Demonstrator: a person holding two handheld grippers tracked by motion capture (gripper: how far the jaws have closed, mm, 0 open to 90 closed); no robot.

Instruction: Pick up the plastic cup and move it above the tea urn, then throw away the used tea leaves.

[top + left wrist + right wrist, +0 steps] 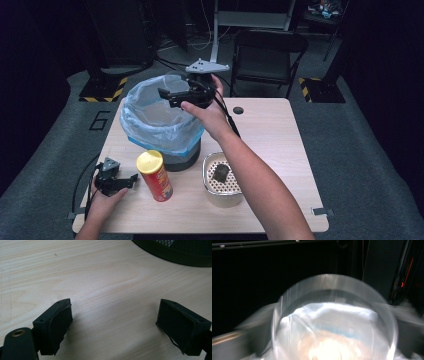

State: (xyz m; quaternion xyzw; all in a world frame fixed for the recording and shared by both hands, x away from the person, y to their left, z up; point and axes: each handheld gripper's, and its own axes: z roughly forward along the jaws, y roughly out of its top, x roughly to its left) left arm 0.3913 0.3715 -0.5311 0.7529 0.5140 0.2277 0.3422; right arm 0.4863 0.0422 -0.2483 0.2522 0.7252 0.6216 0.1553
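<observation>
Lid (334, 320), clear and round, is seen much blurred close before the lens in the right gripper view, and in the high view it shows faintly at the front of the right tongs (172, 95), above the bin's opening. Whether these tongs are clamped on it cannot be told, since their jaws are hidden by the blur. Bench (280, 135), pale wood, carries everything else. Waste bin (160, 125), dark mesh with a light blue bag folded over its rim, stands at the far left of the bench; its dark base appears at the upper right of the left gripper view. Metal container (222, 192), round with a perforated inside, sits just right of the bin's foot with a dark scrap lying in it. Red canister (155, 176) with a yellow top stands upright in front of the bin. Left tongs (131, 179) rest low on the bench near the canister, jaws spread wide with bare wood between them.
</observation>
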